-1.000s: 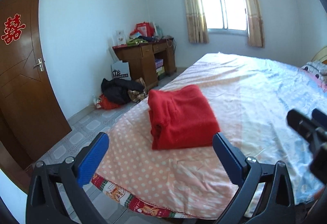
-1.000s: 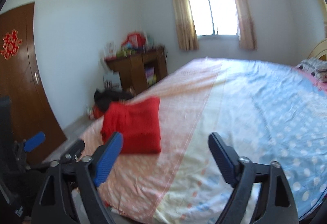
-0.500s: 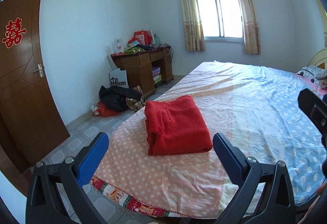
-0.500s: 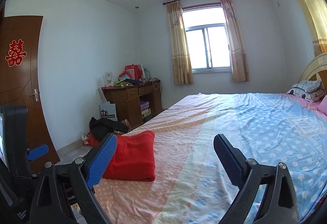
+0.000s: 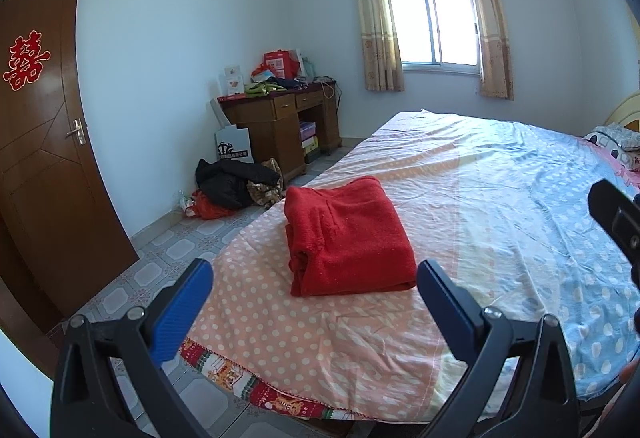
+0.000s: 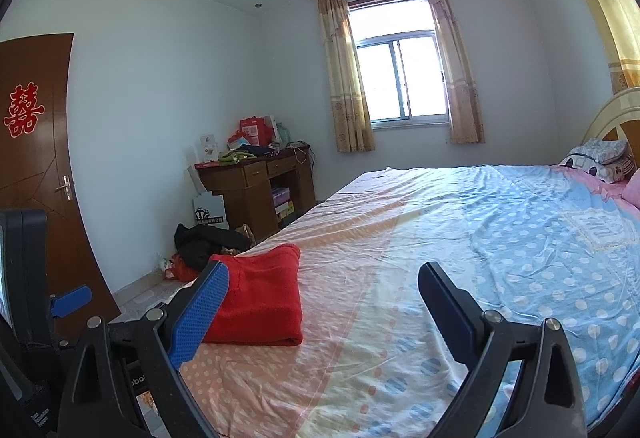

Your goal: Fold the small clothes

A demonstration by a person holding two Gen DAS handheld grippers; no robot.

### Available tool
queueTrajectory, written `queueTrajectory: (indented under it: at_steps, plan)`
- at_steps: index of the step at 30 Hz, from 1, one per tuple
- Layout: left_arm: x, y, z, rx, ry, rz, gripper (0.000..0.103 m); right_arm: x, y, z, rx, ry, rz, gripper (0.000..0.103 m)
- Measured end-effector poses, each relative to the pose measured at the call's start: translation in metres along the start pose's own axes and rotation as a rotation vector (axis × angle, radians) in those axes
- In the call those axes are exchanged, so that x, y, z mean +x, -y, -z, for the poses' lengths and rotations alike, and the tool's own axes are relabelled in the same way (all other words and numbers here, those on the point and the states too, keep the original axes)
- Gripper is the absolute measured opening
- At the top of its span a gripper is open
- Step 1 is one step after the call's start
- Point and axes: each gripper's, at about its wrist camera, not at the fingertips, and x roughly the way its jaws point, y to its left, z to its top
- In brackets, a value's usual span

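Note:
A red fleece garment (image 5: 348, 238) lies folded in a neat rectangle near the foot corner of the bed (image 5: 500, 198). It also shows in the right wrist view (image 6: 260, 298), low at the left. My left gripper (image 5: 314, 302) is open and empty, held back from the garment above the bed's foot edge. My right gripper (image 6: 322, 304) is open and empty, to the right of the garment; part of it shows at the right edge of the left wrist view (image 5: 616, 222).
The bed has a peach and blue dotted sheet, with pillows (image 6: 596, 158) at the head. A wooden desk (image 5: 280, 122) with clutter stands by the far wall, a pile of dark clothes (image 5: 232, 186) on the tiled floor, a brown door (image 5: 40, 158) at left.
Both grippers have drawn back and tilted up from the bed. The folded red garment has stayed in place. Both stay open.

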Motion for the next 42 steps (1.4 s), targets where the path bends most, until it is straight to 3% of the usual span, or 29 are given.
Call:
queueTrajectory:
  at_steps: [28, 42]
  plan:
    - [0.0039, -0.0032, -0.0017, -0.005, -0.015, 0.008, 0.103, 0.0003, 0.0013, 0.0007, 0.003, -0.012, -0.004, 0.096]
    - [0.0077, -0.008, -0.0017, -0.01, -0.016, -0.026, 0.103, 0.0035, 0.0004, 0.0023, 0.0, -0.013, -0.006, 0.096]
